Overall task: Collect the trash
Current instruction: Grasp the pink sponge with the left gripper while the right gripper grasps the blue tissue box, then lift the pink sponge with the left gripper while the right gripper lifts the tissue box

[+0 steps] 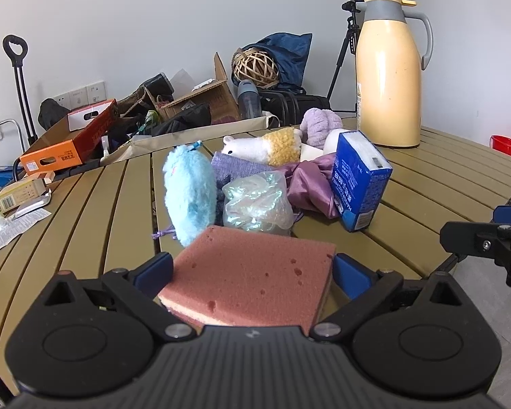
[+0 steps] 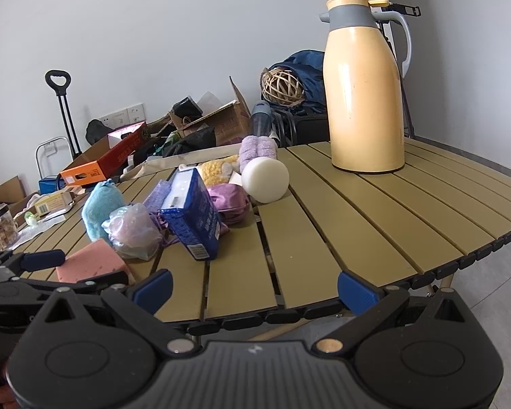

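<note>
My left gripper has its blue pads against both sides of a pink sponge, low over the slatted table; the sponge also shows in the right wrist view. Just beyond it lie a crumpled clear plastic bag, a blue fluffy toy, a blue tissue pack and purple cloth. My right gripper is open and empty above the table's near edge, right of the left gripper.
A tall yellow thermos jug stands at the back right. A white foam cylinder, plush toys and paper scraps lie on the table. Boxes and bags clutter the floor behind. A red bowl sits far right.
</note>
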